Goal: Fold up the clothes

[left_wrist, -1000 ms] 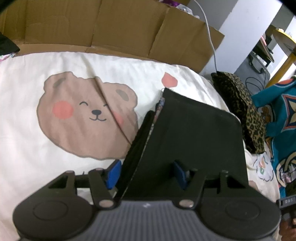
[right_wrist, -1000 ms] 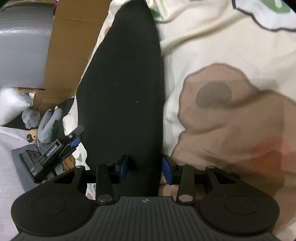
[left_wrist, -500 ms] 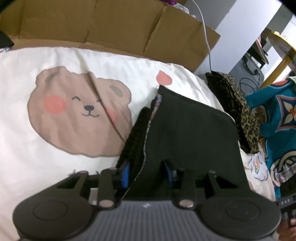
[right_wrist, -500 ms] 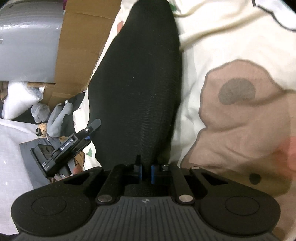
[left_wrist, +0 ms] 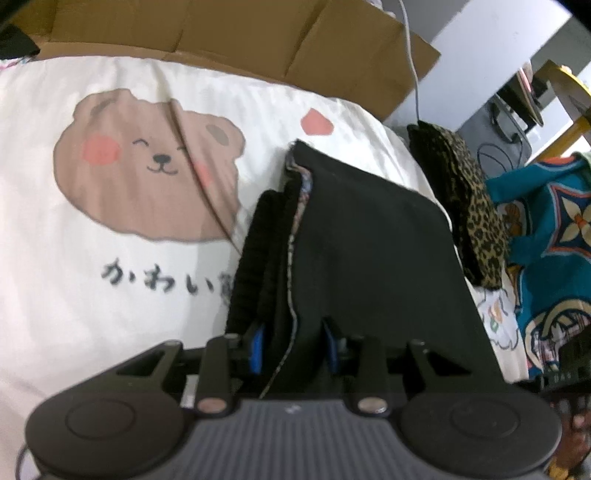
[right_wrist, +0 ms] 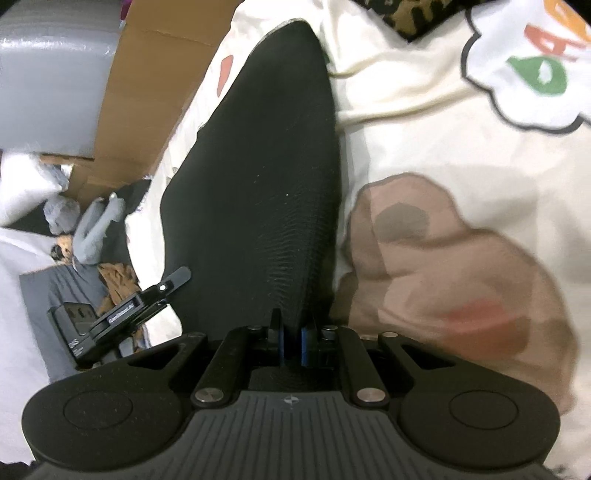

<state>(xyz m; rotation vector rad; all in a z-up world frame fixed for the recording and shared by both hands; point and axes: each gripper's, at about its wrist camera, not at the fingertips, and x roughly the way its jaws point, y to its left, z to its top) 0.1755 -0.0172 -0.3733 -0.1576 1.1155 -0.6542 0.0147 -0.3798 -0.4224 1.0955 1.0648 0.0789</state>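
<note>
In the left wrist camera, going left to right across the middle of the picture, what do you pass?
Brown bear print on the cream bedsheet → black garment clamped in the left gripper → leopard-print cloth → teal patterned fabric.

You have a cream bedspread (left_wrist: 92, 295) under the work, printed with a brown bear face (left_wrist: 147, 177), a pink heart (left_wrist: 317, 122) and dark script (left_wrist: 162, 280) below the bear. Behind it, flattened cardboard (left_wrist: 229, 33) stands along the far edge, with a white cable (left_wrist: 413, 62) running down over it. At the bed's right edge lies a leopard-print cushion (left_wrist: 476, 214), and just beyond it a teal patterned cloth (left_wrist: 554, 229). From the right wrist view, you see a grey plush toy (right_wrist: 92, 229) on the floor near more cardboard (right_wrist: 147, 92).
</note>
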